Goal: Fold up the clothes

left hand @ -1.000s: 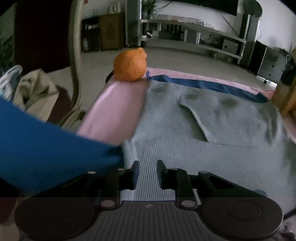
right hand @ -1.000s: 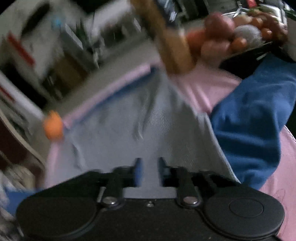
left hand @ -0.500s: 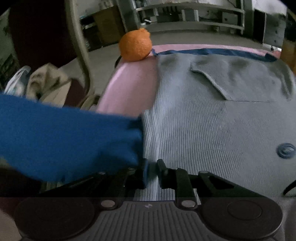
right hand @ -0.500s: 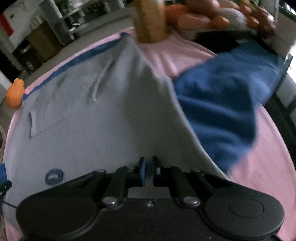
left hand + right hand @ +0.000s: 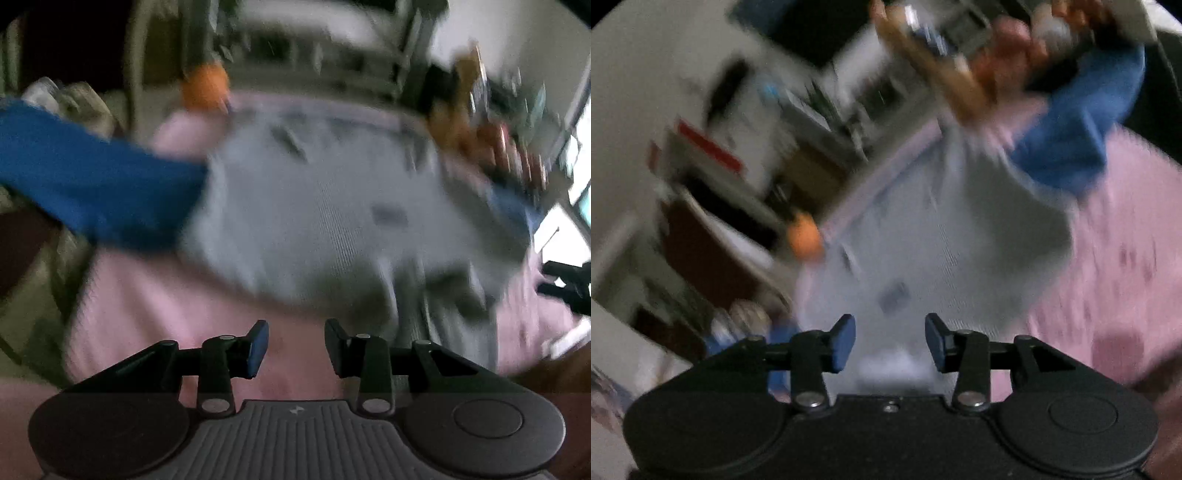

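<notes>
A grey ribbed garment [image 5: 325,206] with blue sleeves lies spread on a pink-covered table [image 5: 147,314]. Its left blue sleeve [image 5: 92,188] stretches out to the left; the right blue sleeve [image 5: 1075,144] lies at the far right. My left gripper [image 5: 296,339] is open, above the pink cover just short of the grey hem. The right gripper [image 5: 890,339] is also open, over the near edge of the grey garment [image 5: 942,251]. Nothing is between either pair of fingers. Both views are blurred by motion.
An orange round object [image 5: 205,86] sits at the table's far left corner. A heap of fruit and a brownish bottle [image 5: 945,70] stand at the far right. A chair with clothes [image 5: 74,99] is off the left edge. The other gripper [image 5: 569,284] shows at the right edge.
Both grippers were shut on the grey hem half a second ago; both have opened and let go. Both have pulled back towards the near edge, and the views swing fast.
</notes>
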### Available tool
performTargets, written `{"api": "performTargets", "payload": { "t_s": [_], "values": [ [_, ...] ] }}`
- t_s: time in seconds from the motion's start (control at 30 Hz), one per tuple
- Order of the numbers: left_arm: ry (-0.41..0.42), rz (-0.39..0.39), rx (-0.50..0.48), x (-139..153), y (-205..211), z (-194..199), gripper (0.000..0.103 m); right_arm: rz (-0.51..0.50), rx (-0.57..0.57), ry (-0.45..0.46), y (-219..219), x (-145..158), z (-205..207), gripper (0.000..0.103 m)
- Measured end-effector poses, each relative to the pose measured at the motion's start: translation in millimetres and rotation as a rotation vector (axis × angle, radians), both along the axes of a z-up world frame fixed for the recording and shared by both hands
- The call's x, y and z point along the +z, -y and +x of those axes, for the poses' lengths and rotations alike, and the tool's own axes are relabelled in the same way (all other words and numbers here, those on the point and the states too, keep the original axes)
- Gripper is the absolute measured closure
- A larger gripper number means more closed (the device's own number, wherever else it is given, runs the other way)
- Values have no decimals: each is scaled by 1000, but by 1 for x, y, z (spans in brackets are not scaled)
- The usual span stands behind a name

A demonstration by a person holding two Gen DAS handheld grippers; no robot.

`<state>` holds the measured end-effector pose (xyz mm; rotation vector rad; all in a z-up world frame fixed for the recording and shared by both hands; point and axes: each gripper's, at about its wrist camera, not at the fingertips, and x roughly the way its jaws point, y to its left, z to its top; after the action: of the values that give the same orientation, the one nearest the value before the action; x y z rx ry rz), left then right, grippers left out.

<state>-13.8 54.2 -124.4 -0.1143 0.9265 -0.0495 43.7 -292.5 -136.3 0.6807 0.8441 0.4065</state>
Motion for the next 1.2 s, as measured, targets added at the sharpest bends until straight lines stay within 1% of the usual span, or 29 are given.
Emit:
{"api": "performTargets", "payload": {
  "t_s": [0.03,0.1,0.13,0.27,0.37,0.47,0.5,0.57,0.6,0.63,0.67,0.73,0.8,0.9,0.93,1.0,1.07,1.1,1.13,1.17,1.2],
  "values": [
    [-13,16,-34,-3,8,-1,68,-41,34,-14,-12,-4,-1,62],
    [-27,51,-106,-8,24,-4,68,-88,95,-19,-29,-8,-6,62],
    [-25,59,-119,-9,26,-5,67,-108,125,-18,-36,-10,-9,62],
    [6,66,-126,-5,27,-9,66,-178,204,-20,-60,-14,-22,62],
    [28,72,-131,-2,27,-12,67,-202,222,-14,-69,-7,-35,61],
    [51,78,-136,1,27,-14,67,-190,229,-42,-74,-7,-46,61],
    [72,75,-138,5,26,-18,67,-189,236,-58,-77,-9,-50,59],
    [130,66,-141,14,24,-30,67,-188,250,-96,-87,-12,-54,54],
    [147,61,-136,17,22,-34,66,-183,260,-126,-94,-14,-56,47],
    [158,55,-129,19,19,-38,66,-179,270,-162,-102,-18,-57,39],
    [169,49,-121,21,16,-42,66,-183,273,-197,-109,-21,-57,36],
    [166,32,-91,21,9,-43,66,-202,269,-265,-125,-30,-56,29],
    [157,12,-57,20,1,-43,67,-221,264,-333,-141,-39,-54,25],
    [153,-14,-13,18,-10,-43,67,-249,257,-436,-165,-53,-53,25],
    [149,-21,-5,18,-13,-43,67,-255,253,-460,-171,-57,-52,25],
    [141,-33,5,16,-17,-43,67,-287,243,-462,-184,-63,-52,25],
    [138,-39,6,16,-18,-44,67,-313,220,-470,-187,-67,-54,26],
    [136,-42,6,15,-19,-44,67,-323,208,-479,-187,-70,-54,32],
    [134,-45,7,15,-20,-44,67,-334,195,-487,-188,-72,-55,45],
    [134,-46,7,15,-20,-44,67,-344,183,-495,-188,-75,-56,54],
    [134,-47,7,15,-20,-44,67,-354,171,-504,-188,-77,-56,67]
  ]
}}
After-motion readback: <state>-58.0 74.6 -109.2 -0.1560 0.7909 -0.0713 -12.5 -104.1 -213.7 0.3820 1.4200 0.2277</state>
